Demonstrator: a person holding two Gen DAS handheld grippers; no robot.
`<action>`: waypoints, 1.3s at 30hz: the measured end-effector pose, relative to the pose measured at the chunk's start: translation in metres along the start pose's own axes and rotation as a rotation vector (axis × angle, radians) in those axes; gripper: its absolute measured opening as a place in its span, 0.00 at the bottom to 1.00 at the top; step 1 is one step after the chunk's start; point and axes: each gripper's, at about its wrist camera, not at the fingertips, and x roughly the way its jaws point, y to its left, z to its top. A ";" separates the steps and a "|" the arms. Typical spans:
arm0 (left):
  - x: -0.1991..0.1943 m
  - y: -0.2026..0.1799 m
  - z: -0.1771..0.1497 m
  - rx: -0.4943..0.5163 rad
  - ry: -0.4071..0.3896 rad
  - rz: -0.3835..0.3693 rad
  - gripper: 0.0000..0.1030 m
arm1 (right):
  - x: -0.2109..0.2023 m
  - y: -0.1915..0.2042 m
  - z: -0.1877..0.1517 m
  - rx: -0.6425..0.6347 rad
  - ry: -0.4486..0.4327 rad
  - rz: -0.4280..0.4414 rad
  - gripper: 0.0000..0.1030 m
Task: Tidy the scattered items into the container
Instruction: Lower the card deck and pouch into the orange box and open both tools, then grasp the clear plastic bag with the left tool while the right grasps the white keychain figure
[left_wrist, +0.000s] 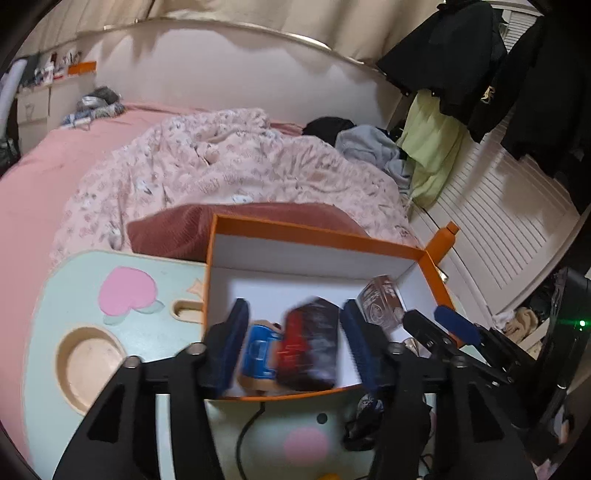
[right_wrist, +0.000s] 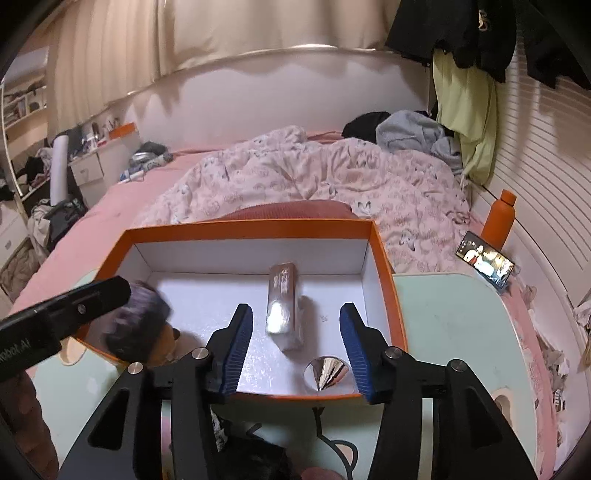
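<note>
An orange box with a white inside stands on a pale green lap table. My left gripper is open above the box's near left corner. Between its jaws, blurred, are a dark red and black item and a blue and tan toy, inside the box. My right gripper is open and empty over the box. A shiny brown packet lies on the box floor ahead of it, and a silver cone lies by the right finger. The blurred dark item shows at the box's left.
The lap table sits on a bed with a pink floral duvet. A phone and an orange bottle stand at the right. A black cable and dark cloth lie on the table's near side.
</note>
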 end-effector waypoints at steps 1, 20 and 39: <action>-0.004 -0.001 0.000 0.012 -0.010 0.011 0.60 | -0.001 0.000 0.000 0.002 0.001 0.004 0.48; -0.051 -0.013 -0.066 0.126 0.166 0.035 0.62 | -0.088 -0.024 -0.058 0.044 0.027 0.063 0.48; -0.033 -0.016 -0.108 0.183 0.237 0.057 0.62 | -0.107 -0.006 -0.136 -0.044 0.160 0.114 0.51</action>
